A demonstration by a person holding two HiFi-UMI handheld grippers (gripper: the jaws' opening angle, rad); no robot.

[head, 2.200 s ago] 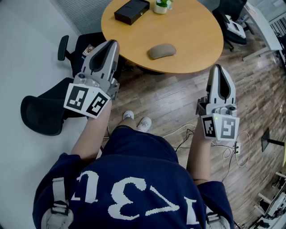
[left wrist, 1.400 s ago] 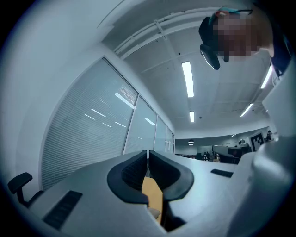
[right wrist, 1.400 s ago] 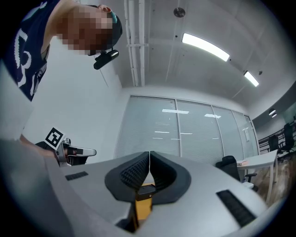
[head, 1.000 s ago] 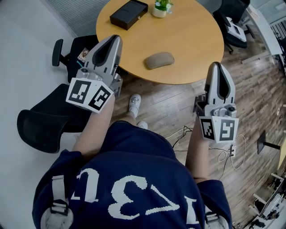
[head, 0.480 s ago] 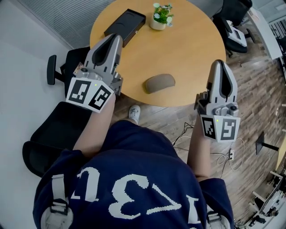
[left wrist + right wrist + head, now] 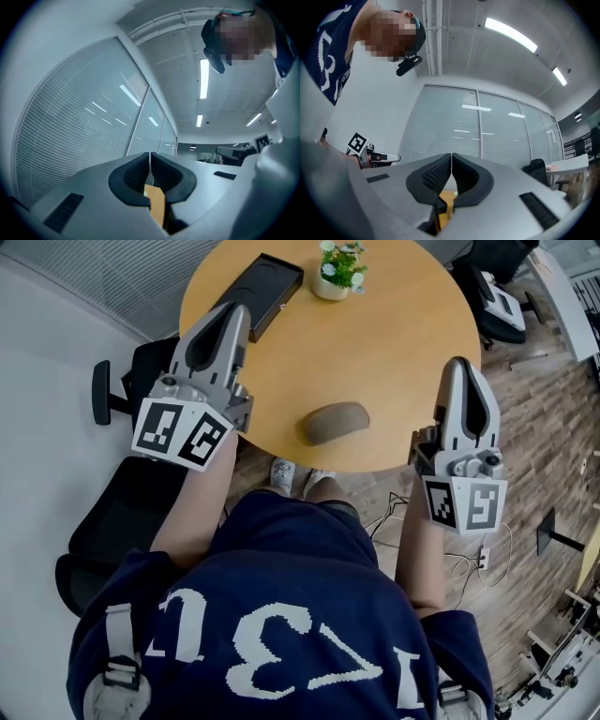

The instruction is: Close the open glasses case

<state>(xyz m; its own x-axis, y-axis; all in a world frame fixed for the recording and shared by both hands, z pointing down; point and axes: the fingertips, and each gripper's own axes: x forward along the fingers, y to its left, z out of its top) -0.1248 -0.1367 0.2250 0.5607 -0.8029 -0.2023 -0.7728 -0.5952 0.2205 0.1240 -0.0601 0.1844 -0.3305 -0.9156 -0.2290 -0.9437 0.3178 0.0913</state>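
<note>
The left gripper (image 6: 150, 159) — jaws pressed together — faces slatted blinds (image 6: 70, 136).

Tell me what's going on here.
A person stands at a round wooden table with a gripper in each hand. The left gripper and right gripper are both shut and empty, held up near the table's near edge and touching nothing. On the table lie a black case, a grey oval object and a small potted plant. Neither gripper is at the black case.
</note>
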